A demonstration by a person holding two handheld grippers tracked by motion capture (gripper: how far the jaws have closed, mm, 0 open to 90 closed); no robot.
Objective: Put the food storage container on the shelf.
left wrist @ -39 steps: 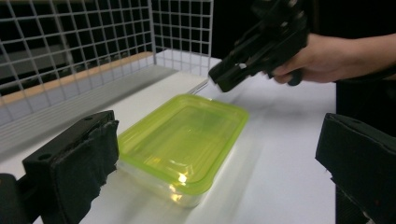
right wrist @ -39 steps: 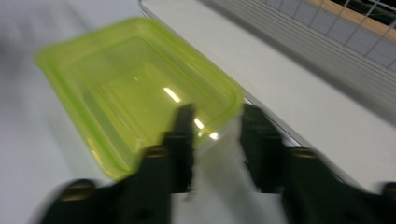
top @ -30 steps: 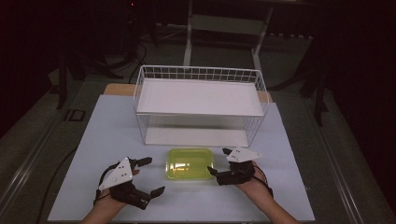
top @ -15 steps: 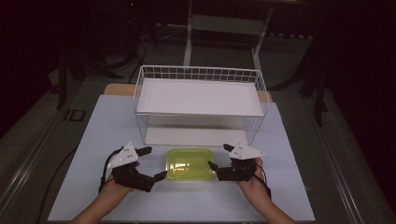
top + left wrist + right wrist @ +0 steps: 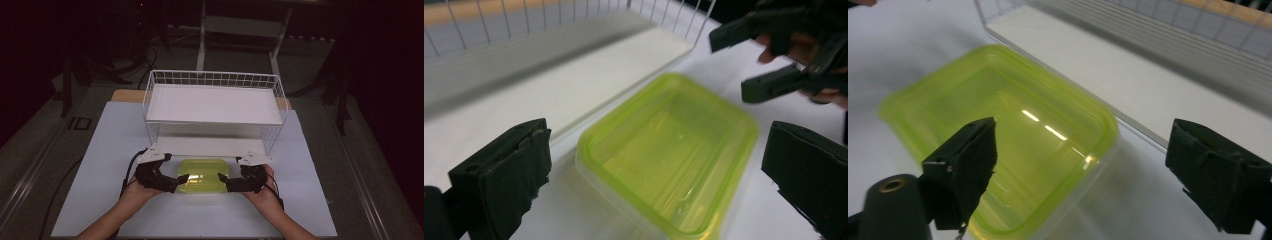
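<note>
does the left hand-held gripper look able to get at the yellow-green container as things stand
Probably yes: the left hand-held gripper sits open right at the yellow-green container, with nothing between them.

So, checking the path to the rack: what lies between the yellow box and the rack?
Nothing: in the high view, bare table separates the box from the rack.

A: What do the hand-held tools look like?
B: The left gripper [image 5: 181, 178] and the right gripper [image 5: 223, 179] are matt black; each carries a pale grey three-cornered plate on top and trails a thin black cable.

A: And the jaws up close?
B: Blocky, with rough black pads [image 5: 519, 175]; one shows a brass-coloured screw hole. The forearms are bare, with no sleeves.
</note>
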